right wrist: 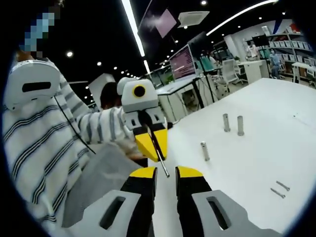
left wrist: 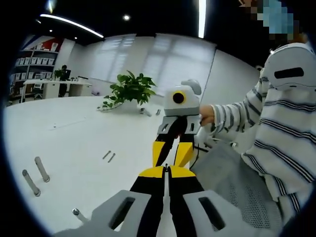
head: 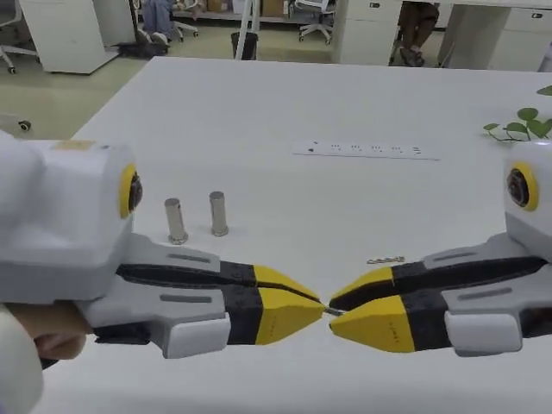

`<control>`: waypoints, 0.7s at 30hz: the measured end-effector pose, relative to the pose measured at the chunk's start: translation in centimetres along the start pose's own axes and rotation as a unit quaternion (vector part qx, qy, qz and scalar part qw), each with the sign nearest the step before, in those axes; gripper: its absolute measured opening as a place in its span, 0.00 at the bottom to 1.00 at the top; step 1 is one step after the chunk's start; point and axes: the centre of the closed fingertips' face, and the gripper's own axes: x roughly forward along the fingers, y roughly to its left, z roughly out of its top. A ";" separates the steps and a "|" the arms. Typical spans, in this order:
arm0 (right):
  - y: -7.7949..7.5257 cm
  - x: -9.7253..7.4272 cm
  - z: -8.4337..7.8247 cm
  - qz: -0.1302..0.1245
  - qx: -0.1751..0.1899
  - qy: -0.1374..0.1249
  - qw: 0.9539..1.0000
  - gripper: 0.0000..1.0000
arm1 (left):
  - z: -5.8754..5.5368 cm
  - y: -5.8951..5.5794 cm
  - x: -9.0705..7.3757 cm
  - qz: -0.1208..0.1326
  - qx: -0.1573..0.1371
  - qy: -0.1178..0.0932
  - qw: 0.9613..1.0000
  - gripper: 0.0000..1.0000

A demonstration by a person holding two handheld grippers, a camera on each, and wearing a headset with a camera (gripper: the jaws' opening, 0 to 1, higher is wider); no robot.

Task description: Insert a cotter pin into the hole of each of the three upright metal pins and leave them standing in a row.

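Note:
My left gripper (head: 320, 310) and right gripper (head: 333, 316) meet tip to tip low in the head view. A thin cotter pin (right wrist: 163, 166) sticks out of the left gripper's (right wrist: 158, 157) shut jaws. Its free end reaches into the gap between my right gripper's (right wrist: 166, 173) open jaws. Two upright metal pins (head: 176, 221) (head: 218, 214) stand side by side on the white table, behind the left gripper. A third metal pin (right wrist: 204, 150) stands alone, nearer the grippers than the pair (right wrist: 233, 124). Two spare cotter pins (head: 385, 260) lie on the table behind the right gripper.
A white power strip (head: 366, 150) lies flat further back on the table (head: 259, 112). A potted plant (head: 522, 125) sits at the right edge. The person in a striped top (left wrist: 276, 143) sits at the near side. Office chairs and desks stand beyond the table.

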 end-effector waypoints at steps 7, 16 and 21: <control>0.4 0.4 -0.6 0.013 -0.012 0.020 1.000 0.11 | 0.0 -0.1 -0.1 -0.007 0.005 0.001 1.000 0.00; 0.5 0.4 -0.9 0.020 -0.021 0.024 0.999 0.05 | -0.2 0.0 -0.2 -0.010 -0.003 0.003 1.000 0.00; 0.6 0.4 -1.0 0.022 -0.026 0.029 0.999 0.05 | -0.6 -0.1 -0.3 -0.013 -0.001 0.011 1.000 0.00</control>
